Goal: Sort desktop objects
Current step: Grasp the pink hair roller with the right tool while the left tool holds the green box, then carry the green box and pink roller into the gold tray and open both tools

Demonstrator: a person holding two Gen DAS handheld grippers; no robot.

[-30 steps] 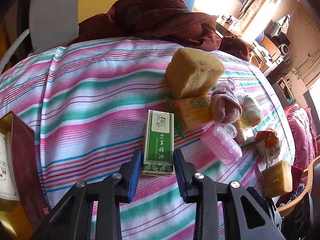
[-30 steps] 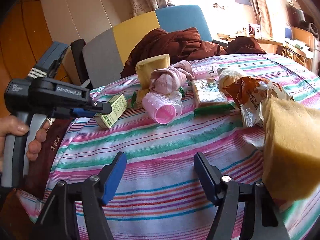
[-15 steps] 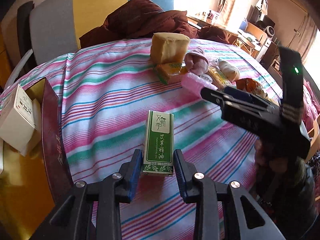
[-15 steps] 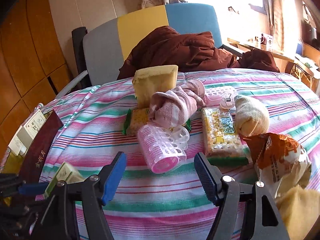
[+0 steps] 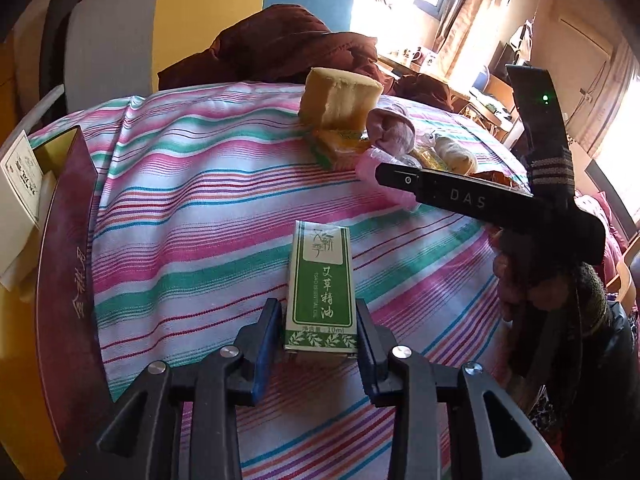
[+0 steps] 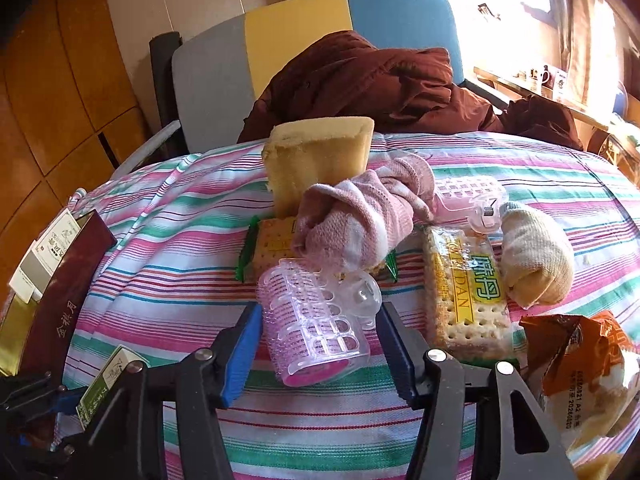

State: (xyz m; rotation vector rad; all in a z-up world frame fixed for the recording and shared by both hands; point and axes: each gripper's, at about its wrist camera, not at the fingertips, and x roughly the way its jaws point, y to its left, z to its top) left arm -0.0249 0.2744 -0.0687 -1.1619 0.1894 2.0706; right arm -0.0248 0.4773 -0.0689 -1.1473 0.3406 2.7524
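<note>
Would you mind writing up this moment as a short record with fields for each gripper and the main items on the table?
left gripper: shut on the green box, held above the striped cloth
right gripper: open, jaws either side of the pink hair roller
behind the roller: pink sock, yellow sponge, cracker packs
right of the roller: cream sock, orange snack bag
table edge, left: dark red box

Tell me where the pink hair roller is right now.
In the right wrist view, the pink hair roller lies on the striped cloth between the open right gripper's fingers, just in front of the pink sock.
</note>
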